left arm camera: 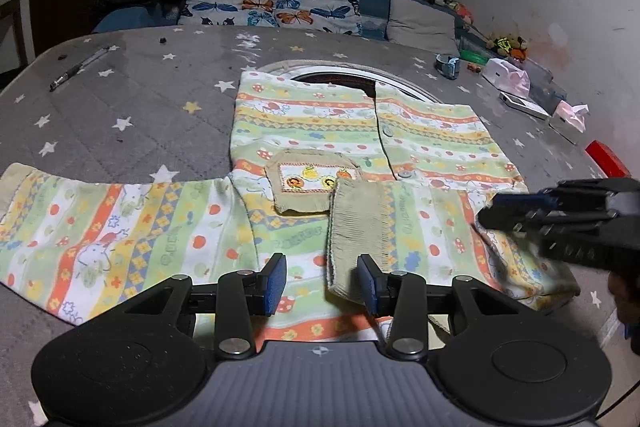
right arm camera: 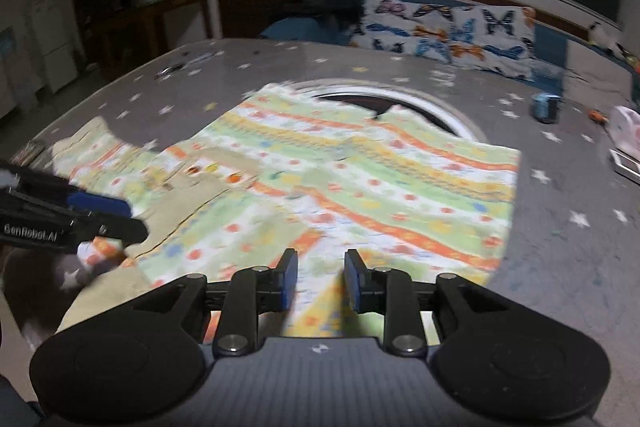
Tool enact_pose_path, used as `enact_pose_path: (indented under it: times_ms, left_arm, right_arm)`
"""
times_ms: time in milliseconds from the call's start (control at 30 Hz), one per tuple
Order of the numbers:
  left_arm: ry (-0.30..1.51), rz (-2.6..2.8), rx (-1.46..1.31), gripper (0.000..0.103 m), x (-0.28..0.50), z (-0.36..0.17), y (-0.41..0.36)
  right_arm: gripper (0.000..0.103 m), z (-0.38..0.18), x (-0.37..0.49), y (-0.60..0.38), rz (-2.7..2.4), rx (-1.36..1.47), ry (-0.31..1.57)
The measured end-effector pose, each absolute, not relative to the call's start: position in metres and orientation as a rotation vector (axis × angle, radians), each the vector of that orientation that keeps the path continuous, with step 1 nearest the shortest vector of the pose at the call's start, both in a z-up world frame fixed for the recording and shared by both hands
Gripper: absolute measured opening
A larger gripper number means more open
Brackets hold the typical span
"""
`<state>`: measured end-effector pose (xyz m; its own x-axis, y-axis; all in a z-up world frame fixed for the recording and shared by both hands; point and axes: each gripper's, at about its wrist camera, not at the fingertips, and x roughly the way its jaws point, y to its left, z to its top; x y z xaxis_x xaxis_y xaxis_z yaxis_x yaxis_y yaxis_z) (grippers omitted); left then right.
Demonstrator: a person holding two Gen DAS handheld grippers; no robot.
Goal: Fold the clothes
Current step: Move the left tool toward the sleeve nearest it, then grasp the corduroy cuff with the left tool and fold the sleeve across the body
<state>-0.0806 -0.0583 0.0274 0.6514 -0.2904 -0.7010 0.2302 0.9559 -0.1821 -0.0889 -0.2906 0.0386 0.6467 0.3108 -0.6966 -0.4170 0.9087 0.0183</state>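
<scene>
A child's striped cardigan (left arm camera: pixel 360 131) in green, orange and white lies flat on the grey star-print surface (left arm camera: pixel 140 95). Its left sleeve (left arm camera: pixel 112 231) stretches out to the left. The right sleeve is folded across the front, with its beige cuff (left arm camera: pixel 356 239) near the chest pocket (left arm camera: pixel 312 183). My left gripper (left arm camera: pixel 322 281) is open over the hem, empty. My right gripper (right arm camera: pixel 321 279) is open above the cardigan (right arm camera: pixel 360 179); that view is blurred. It shows at the right in the left wrist view (left arm camera: pixel 560 219), over the folded sleeve.
A pen (left arm camera: pixel 78 69) lies at the far left. Tissue packs (left arm camera: pixel 508 75), a white box (left arm camera: pixel 524 105), a small blue item (left arm camera: pixel 448 65) and a red object (left arm camera: pixel 608 159) sit along the right. Butterfly cushions (left arm camera: pixel 276 3) line the back.
</scene>
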Motion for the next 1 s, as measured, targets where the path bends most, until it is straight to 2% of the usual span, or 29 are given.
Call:
enact_pose_path:
  times_ms: [233, 733, 1000]
  left_arm:
    - [0.776, -0.202, -0.093, 0.05, -0.085, 0.035, -0.032]
    - [0.734, 0.205, -0.177, 0.054, -0.094, 0.028, 0.077]
    - [0.71, 0.334, -0.275, 0.056, -0.092, 0.023, 0.123]
  right_arm:
    - [0.027, 0.041, -0.098, -0.26, 0.476, -0.225, 0.734]
    - [0.027, 0.032, -0.098, -0.189, 0.65, -0.301, 0.741]
    - [0.027, 0.036, -0.1, -0.191, 0.645, -0.292, 0.742]
